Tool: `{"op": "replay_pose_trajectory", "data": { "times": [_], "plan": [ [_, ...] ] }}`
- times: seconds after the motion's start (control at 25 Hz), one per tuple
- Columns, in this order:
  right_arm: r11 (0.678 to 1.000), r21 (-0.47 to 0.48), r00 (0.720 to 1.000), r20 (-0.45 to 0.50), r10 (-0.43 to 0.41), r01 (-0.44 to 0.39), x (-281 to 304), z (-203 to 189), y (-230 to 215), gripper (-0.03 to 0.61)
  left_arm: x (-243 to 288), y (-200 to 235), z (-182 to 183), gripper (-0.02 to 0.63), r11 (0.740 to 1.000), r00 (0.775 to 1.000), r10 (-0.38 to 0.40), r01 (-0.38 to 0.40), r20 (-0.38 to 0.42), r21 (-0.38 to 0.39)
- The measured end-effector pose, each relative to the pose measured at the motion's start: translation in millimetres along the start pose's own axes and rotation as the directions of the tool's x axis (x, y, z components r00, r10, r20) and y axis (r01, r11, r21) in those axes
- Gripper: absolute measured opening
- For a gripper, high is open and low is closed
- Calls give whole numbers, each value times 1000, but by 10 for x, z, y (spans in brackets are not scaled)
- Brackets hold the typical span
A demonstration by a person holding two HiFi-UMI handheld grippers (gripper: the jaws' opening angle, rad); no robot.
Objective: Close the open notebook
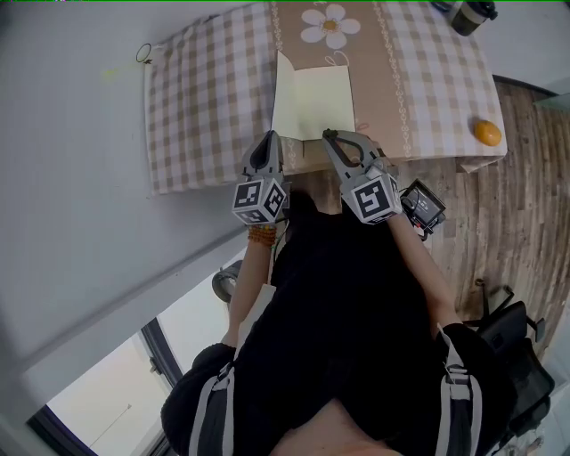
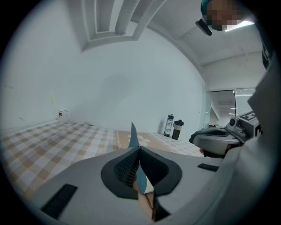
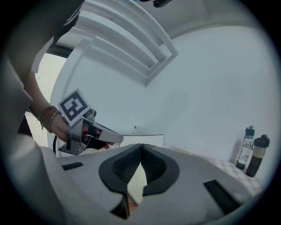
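Observation:
The open notebook lies on the checked tablecloth near the table's front edge, its pale yellow page facing up. Its left cover stands raised. My left gripper is shut on that cover, which shows as a thin blue sheet rising between the pads. My right gripper is at the notebook's near edge with its tips closed together. Pale page shows in the gap below them; I cannot tell whether it is pinched. The raised cover and the left gripper show beyond.
An orange sits at the table's right front corner. Two bottles stand at the far right, a small glass mug at the far left corner. A flower-print runner lies beneath the notebook. A black chair stands on the wooden floor.

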State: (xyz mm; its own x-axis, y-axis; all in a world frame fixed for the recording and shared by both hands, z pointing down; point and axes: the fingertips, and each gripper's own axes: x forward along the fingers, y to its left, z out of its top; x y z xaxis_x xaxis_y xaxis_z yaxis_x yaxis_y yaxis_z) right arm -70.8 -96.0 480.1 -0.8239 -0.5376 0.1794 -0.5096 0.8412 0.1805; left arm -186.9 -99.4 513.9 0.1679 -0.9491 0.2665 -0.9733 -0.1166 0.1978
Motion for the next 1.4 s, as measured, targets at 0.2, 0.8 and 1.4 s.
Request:
{"op": "replay_pose_trajectory", "data": {
  "times": [0.2, 0.8, 1.4],
  "plan": [
    [1000, -1, 1000, 0, -8, 8, -29, -8, -20, 6, 8, -53, 1, 11, 1000, 1000, -17, 17, -3, 8],
    [1000, 9, 1000, -10, -26, 26, -95, -47, -53, 6, 56, -189, -8, 11, 998, 999, -54, 54, -4, 14],
    [999, 24, 999, -17, -35, 36, -149, -90, -73, 6, 106, -333, -63, 12, 996, 996, -85, 86, -23, 20]
  ]
}}
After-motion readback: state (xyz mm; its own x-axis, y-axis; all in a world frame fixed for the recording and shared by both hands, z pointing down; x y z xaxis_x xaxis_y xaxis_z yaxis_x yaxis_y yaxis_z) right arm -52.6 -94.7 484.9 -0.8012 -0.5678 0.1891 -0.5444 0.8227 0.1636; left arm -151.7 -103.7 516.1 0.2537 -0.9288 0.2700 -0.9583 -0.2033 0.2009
